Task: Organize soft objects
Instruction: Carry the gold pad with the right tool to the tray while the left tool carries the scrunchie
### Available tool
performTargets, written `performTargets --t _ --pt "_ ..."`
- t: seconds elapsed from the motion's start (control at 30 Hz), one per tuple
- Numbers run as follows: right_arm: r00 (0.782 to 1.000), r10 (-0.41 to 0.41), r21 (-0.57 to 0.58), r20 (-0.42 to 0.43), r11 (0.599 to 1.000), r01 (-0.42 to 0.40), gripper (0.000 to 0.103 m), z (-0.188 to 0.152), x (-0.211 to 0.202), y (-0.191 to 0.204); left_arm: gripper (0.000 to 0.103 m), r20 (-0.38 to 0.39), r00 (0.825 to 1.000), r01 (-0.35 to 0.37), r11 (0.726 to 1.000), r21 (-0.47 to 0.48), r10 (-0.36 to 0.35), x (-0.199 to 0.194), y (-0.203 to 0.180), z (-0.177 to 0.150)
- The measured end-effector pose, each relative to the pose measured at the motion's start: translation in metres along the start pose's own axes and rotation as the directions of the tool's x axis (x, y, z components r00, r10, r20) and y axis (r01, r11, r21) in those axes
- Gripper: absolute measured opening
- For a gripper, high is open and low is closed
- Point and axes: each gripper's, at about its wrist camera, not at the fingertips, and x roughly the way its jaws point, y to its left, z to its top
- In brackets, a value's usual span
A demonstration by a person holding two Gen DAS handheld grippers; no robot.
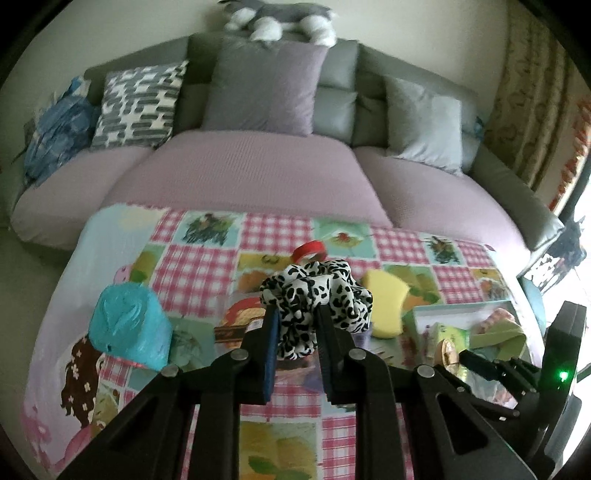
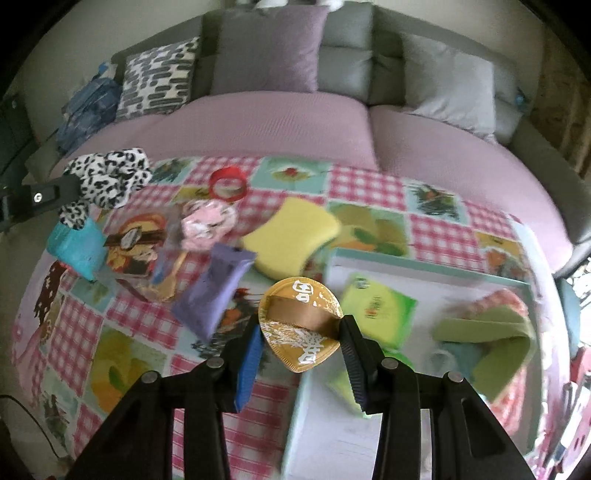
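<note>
A grey sofa (image 1: pixel 509 177) with mauve seat covers (image 1: pixel 255 166) fills the view at twelve o'clock, against a pale wall (image 1: pixel 424 22). A mauve cushion (image 1: pixel 264 88) leans at its middle, a patterned cushion (image 1: pixel 138 103) at eleven, a grey cushion (image 1: pixel 424 125) at one. A patterned curtain (image 1: pixel 532 92) hangs at two o'clock, with bright daylight below it.

Gold fortune-cookie shaped pouch (image 2: pixel 301 325) — white Chinese-style characters printed on upper flap and lower flap; strokes blurred, upper one looks like 富, not certain. Green-yellow packet (image 2: pixel 378 308) in white tray (image 2: pixel 424 273) — small dark-red print at centre and small round logo near top edge, both too blurred to read. Brown band on cartoon figure of patchwork cloth (image 2: pixel 369 184) — round emblem, no legible letters. No other readable text, number or brand in either view.
</note>
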Motion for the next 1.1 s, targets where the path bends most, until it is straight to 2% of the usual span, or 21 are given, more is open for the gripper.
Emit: performTargets --t 0.2,0.47,0.77,0.93,1.1 --pt "0.997 -0.074 0.113 0.007 0.991 0.072 0.044 -0.009 -0.014 -0.05 0.02 0.012 0.998 0.055 0.995 0.081 -0.056 -0.005 -0.038 0.002" --pt "0.992 -0.128 0.258 -0.017 0.958 0.128 0.044 -0.03 -0.026 -0.11 0.021 -0.04 0.991 0.134 0.968 0.211 -0.128 0.0 -0.099 -0.008" --pt "0.99 -0.141 0.31 0.005 0.941 0.132 0.045 -0.04 -0.043 -0.13 0.021 -0.141 0.974 0.214 0.915 0.343 -0.175 0.018 -0.161 -0.035" --pt "0.994 -0.108 0.323 -0.004 0.941 0.103 0.045 -0.043 -0.039 -0.133 0.021 -0.218 0.961 0.245 0.888 0.388 -0.17 0.036 -0.184 -0.055" --pt "0.997 -0.065 0.321 -0.033 0.944 0.072 0.045 -0.046 -0.027 -0.131 0.021 -0.297 0.942 0.27 0.874 0.404 -0.154 0.056 -0.195 -0.071"
